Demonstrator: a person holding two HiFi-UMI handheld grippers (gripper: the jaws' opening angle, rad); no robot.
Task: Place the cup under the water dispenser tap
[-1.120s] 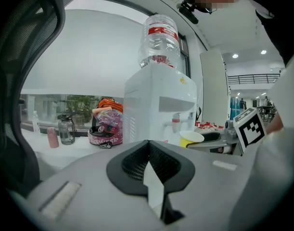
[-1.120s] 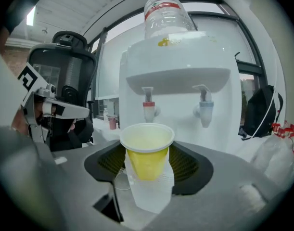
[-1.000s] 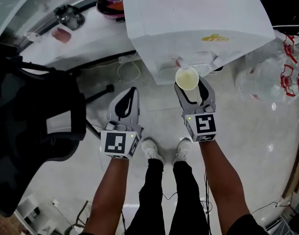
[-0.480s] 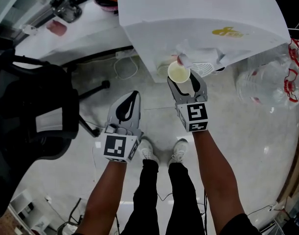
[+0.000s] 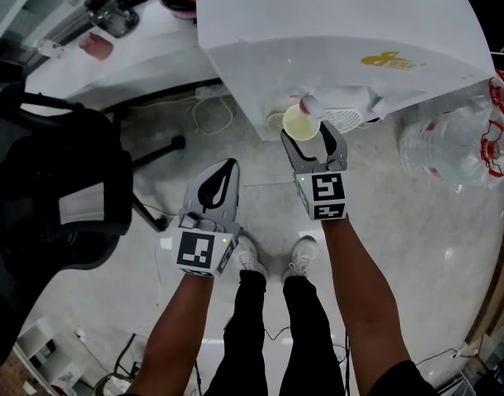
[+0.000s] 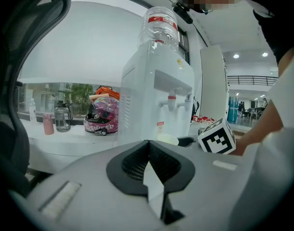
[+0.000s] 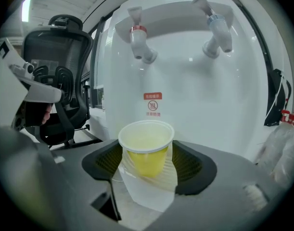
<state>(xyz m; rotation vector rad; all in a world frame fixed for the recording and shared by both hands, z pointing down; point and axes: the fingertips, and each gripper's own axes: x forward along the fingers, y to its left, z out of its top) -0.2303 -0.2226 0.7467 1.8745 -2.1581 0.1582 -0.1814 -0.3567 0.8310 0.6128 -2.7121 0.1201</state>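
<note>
A small cup (image 5: 301, 122) with a yellowish inside stands upright right below the red tap (image 5: 308, 104) of the white water dispenser (image 5: 334, 31). In the right gripper view the cup (image 7: 146, 148) is under the red tap (image 7: 139, 44), and the blue tap (image 7: 216, 32) is to its right. My right gripper (image 5: 312, 135) (image 7: 147, 163) has the cup between its jaws, which are opening, with the pads beside the cup's walls. My left gripper (image 5: 229, 165) (image 6: 147, 146) hangs shut and empty to the left, above the floor.
A drip grille (image 5: 347, 119) sits at the dispenser's front. Clear water bottles (image 5: 449, 147) with red labels lie to the right. A black office chair (image 5: 54, 188) fills the left. A white table (image 5: 144, 48) with a helmet and a bottle lies behind. The person's shoes (image 5: 252, 254) are below.
The right gripper carried the cup in closer to the dispenser and lower, to under the red tap. The left gripper sank a little.
</note>
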